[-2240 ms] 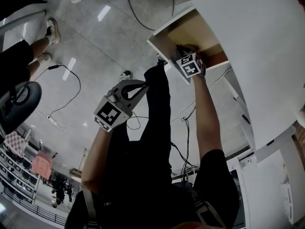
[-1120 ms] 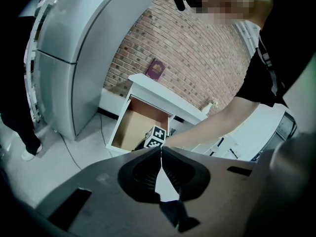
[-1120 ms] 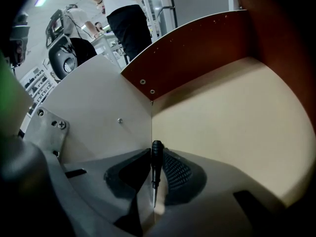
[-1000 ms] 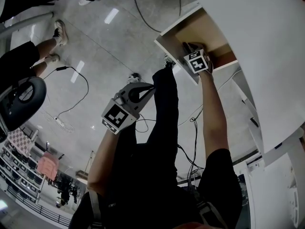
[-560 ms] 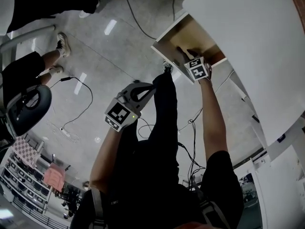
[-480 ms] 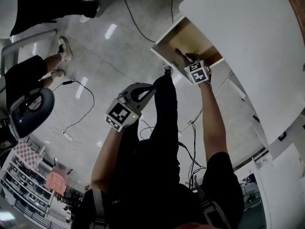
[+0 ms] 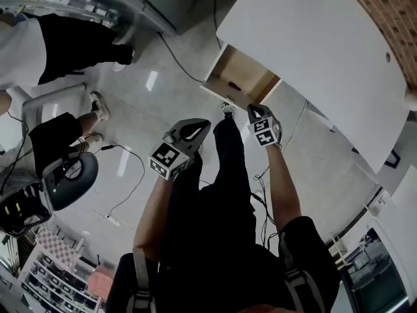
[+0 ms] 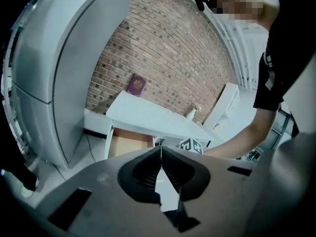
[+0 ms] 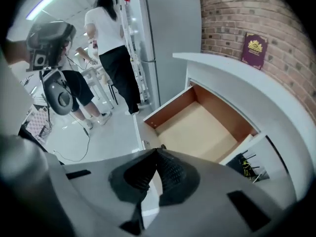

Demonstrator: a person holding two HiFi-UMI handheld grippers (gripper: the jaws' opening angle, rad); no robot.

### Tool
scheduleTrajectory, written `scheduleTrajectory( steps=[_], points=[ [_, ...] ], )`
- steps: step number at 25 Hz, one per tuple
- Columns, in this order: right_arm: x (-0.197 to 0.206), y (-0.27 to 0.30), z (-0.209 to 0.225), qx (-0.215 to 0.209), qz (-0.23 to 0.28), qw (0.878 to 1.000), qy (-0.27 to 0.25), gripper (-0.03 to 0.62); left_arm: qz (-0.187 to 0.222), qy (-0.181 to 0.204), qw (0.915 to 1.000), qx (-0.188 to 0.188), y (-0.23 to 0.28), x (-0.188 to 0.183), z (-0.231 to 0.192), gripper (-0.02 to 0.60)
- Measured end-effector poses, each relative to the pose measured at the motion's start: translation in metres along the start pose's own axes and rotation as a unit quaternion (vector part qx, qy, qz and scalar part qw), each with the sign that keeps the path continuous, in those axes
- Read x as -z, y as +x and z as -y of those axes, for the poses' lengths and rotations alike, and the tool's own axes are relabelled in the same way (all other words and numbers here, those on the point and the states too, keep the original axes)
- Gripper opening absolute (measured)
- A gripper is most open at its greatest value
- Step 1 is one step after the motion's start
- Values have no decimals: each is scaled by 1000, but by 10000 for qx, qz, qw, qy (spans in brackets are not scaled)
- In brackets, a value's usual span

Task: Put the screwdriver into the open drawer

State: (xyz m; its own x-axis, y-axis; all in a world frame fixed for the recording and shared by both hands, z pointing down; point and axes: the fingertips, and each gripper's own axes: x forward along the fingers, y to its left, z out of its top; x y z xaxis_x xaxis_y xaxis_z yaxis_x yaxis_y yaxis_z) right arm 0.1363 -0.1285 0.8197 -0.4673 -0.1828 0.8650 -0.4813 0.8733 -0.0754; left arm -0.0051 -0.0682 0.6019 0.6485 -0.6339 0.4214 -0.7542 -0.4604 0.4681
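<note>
The wooden drawer (image 7: 246,70) stands pulled out from under the white desk (image 7: 313,51). A small dark slim thing (image 7: 235,85), probably the screwdriver, lies on its floor. My right gripper (image 7: 251,109) hangs above and in front of the drawer; its jaws have just been closing and now meet with nothing between them. In the right gripper view the gripper (image 9: 157,151) looks down on the drawer (image 9: 197,127), whose visible floor is bare. My left gripper (image 7: 203,122) is held further left over the floor. Its jaws (image 8: 161,149) are shut and empty.
A burgundy booklet (image 9: 254,48) lies on the desk by the brick wall. A tall grey cabinet (image 9: 168,28) stands left of the drawer. People (image 7: 58,41), an office chair (image 7: 65,181) and a floor cable (image 7: 124,168) are to the left. My legs and shoe (image 7: 227,109) are below the drawer.
My right gripper has come up out of the drawer and now hangs in front of it. The left gripper has risen too. The drawer looks smaller and further away.
</note>
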Motion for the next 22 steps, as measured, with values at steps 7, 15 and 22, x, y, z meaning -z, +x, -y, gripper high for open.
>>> scheduleTrajectory(
  steps=[7, 15, 22],
  points=[
    [-14, -82, -27, 326, 529, 9974, 359, 55, -118, 457, 9983, 335, -12, -23, 26, 17],
    [-55, -176, -59, 669, 1317, 9874, 558, 57, -192, 838, 9937, 724, -28, -36, 66, 17],
    [-70, -216, -105, 651, 1641, 9834, 410, 55, -199, 945, 9912, 904, -56, -32, 86, 17]
  ],
)
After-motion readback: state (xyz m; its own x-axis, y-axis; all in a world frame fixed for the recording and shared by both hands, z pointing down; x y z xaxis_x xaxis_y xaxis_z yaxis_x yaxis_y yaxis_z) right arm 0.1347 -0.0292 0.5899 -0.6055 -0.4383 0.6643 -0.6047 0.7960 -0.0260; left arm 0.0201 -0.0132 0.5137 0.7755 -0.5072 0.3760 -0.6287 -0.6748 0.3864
